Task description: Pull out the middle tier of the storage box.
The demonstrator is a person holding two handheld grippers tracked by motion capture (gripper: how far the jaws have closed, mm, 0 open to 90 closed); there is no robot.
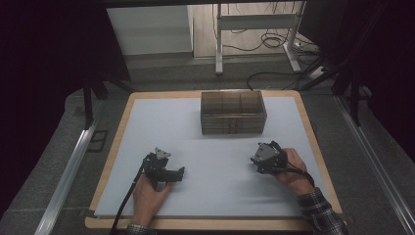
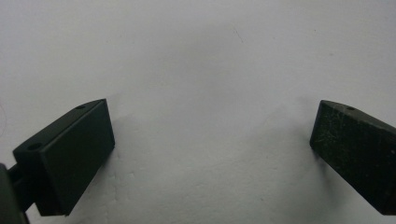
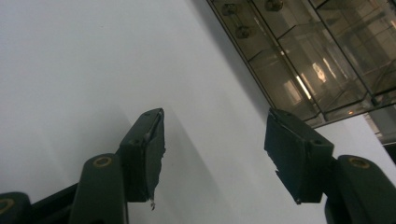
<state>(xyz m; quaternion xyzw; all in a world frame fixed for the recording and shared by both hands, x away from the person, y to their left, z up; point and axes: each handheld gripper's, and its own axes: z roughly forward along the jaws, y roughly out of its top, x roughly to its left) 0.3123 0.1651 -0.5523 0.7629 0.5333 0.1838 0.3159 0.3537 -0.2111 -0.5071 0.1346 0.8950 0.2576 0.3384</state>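
A clear brownish box [image 1: 233, 113] with dividers stands at the far middle of the white mat [image 1: 205, 147]; its compartments [image 3: 308, 60] show at the upper right in the right gripper view. My left gripper [image 1: 182, 172] lies near the front left, held by a hand, pointing right. Its jaws are wide apart over bare mat [image 2: 210, 126], nothing between them. My right gripper [image 1: 254, 157] rests at the front right, aimed left and toward the box. Its jaws [image 3: 215, 149] are spread with nothing between them.
The mat lies on a wooden tabletop [image 1: 313, 147]. Beyond the table are a desk frame [image 1: 254, 29], cables on the floor [image 1: 274, 41] and dark stands at both sides. Metal rails [image 1: 68, 166] run along the table's left and right.
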